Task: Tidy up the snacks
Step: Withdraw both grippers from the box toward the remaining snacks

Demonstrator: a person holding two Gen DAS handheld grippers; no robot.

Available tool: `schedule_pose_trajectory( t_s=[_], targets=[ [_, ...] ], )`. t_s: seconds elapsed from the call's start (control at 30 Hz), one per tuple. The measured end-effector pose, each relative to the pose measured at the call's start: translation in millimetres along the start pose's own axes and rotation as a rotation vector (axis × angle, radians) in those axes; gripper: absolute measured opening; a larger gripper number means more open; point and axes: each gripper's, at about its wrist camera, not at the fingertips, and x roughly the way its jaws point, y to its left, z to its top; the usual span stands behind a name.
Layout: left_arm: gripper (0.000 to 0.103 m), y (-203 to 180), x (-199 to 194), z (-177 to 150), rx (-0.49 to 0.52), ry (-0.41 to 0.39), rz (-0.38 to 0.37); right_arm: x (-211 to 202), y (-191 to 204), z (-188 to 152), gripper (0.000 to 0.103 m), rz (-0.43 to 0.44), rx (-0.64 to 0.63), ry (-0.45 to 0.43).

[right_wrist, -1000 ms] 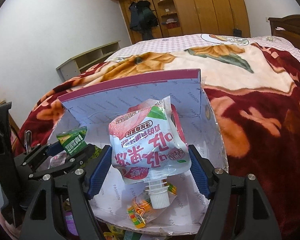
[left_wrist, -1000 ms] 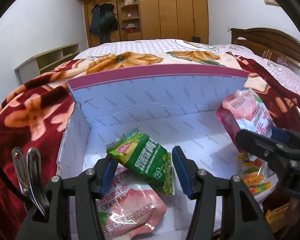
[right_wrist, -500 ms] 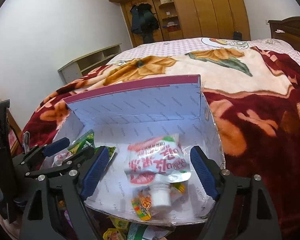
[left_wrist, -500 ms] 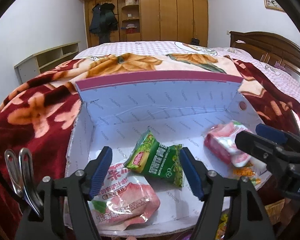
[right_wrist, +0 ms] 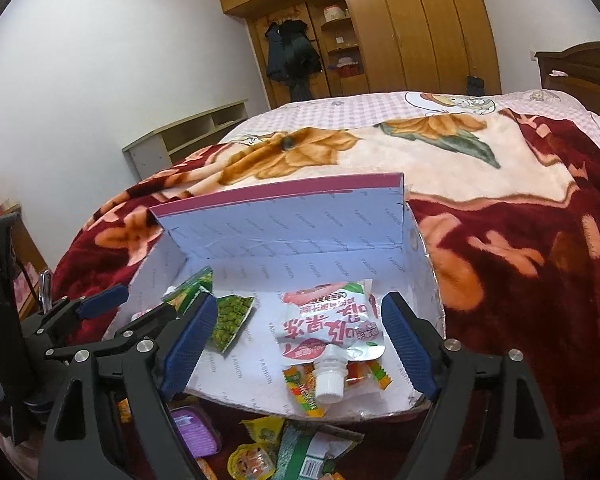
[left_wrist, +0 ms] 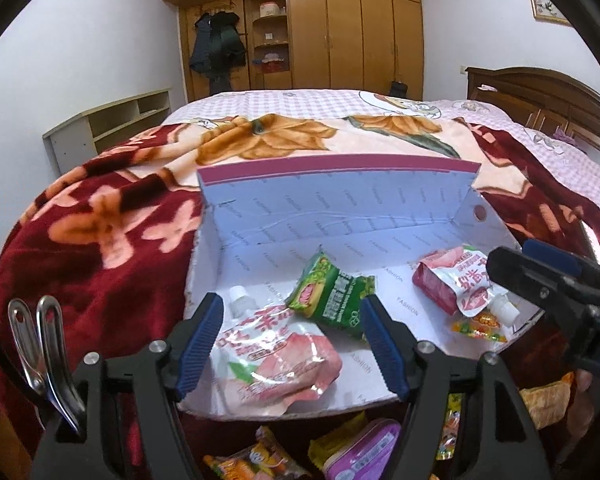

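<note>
here, left gripper (left_wrist: 292, 342) open and empty, right gripper (right_wrist: 298, 346) open above jelly pouch (right_wrist: 330, 326) in box (right_wrist: 284, 232)

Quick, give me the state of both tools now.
Left tool: open, holding nothing.
Right tool: open, holding nothing; the jelly pouch lies in the box.

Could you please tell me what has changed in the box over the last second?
The right tongs let go of the pink jelly pouch; it dropped onto the box floor over the orange candy packet, and the tongs backed off, open. The left tongs released the green pea packet and also withdrew. The other pink pouch stayed put.
</note>
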Motion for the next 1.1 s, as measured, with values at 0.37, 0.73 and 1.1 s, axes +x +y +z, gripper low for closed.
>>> schedule_pose_trajectory(
  t_s=[0.37,0.73,1.1],
  targets=[
    [0.075,5,-25,-11,0.02,0.015,0.028,-16,8,-12,0.086,-0.005,-0.007,0.007],
    [0.075,27,-49,-33,-0.025,0.041,0.055,-35,15,-26,0.086,0.003,-0.001,0.016],
    [0.075,54,-61,-54,-0.085,0.075,0.091,-52,14,-49,0.086,0.001,0.014,0.032]
  ],
)
